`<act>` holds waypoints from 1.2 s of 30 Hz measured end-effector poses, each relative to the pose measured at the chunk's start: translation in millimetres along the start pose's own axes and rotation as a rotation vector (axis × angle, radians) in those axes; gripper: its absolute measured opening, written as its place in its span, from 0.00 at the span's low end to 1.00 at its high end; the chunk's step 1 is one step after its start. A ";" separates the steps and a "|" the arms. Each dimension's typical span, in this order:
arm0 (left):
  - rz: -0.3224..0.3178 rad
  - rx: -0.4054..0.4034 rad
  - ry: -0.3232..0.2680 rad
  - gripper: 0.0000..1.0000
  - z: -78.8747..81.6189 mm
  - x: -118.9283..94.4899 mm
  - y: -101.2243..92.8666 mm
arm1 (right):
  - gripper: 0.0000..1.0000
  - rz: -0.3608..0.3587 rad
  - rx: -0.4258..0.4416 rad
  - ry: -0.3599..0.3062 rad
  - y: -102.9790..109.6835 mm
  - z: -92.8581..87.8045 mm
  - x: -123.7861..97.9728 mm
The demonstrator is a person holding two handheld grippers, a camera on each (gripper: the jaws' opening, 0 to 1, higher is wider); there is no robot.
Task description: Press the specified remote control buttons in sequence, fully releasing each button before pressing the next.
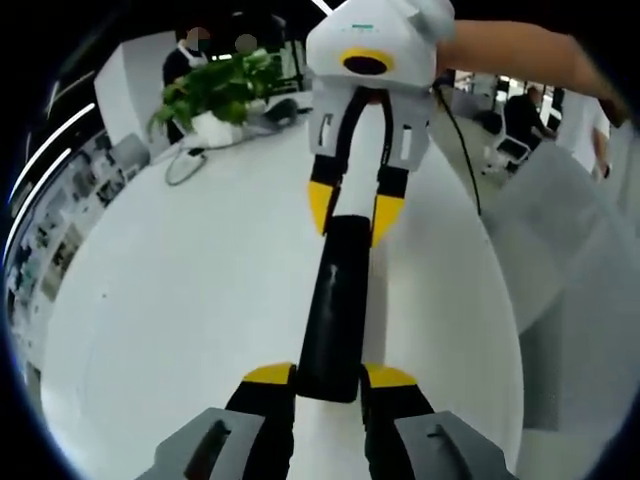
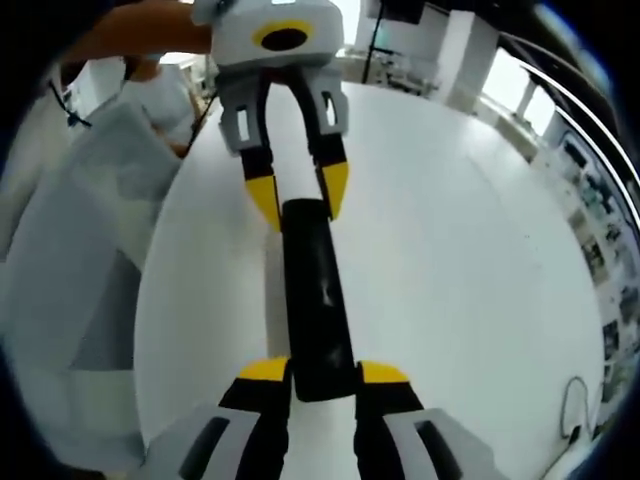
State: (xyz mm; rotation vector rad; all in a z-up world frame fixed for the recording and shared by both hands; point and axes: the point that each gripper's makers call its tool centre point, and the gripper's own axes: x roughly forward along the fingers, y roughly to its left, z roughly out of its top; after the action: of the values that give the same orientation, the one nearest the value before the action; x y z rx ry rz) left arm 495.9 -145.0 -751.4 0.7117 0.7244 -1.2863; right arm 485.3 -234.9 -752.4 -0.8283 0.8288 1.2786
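A long black remote control (image 1: pixel 335 300) hangs lengthwise over the round white table (image 1: pixel 180 300). My left gripper (image 1: pixel 330 378) is shut on its near end, one yellow-tipped finger on each side. My right gripper (image 1: pixel 353 210) reaches in from the top of the left gripper view and is shut on the far end. In the right gripper view the remote (image 2: pixel 315 300) runs up from the right gripper (image 2: pixel 323 372) to the left gripper (image 2: pixel 298 190) on the opposite end. The face turned to both cameras is plain black, with no buttons to make out.
A potted green plant (image 1: pixel 215 95) and a looped cable (image 1: pixel 185 165) sit at the table's far edge. A person's bare arm (image 1: pixel 520 50) and white clothing (image 1: pixel 570 250) lie to the right. Another cable (image 2: pixel 575 405) lies near the table edge. People sit in the background.
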 end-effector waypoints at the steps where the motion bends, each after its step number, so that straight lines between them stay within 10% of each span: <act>1: -0.001 0.001 0.001 0.24 -0.4 0.1 -2.0 | 0.21 0.002 0.000 0.000 1.3 -0.5 0.4; 36: -0.040 0.001 0.006 0.24 -24.2 -2.3 -64.1 | 0.20 0.020 -0.039 -0.026 63.2 -5.1 12.1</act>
State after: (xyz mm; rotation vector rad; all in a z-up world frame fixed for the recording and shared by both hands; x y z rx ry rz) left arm 430.4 -133.2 -767.8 0.7050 0.7462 -1.3218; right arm 423.5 -227.2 -769.4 -0.8340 0.7956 1.3242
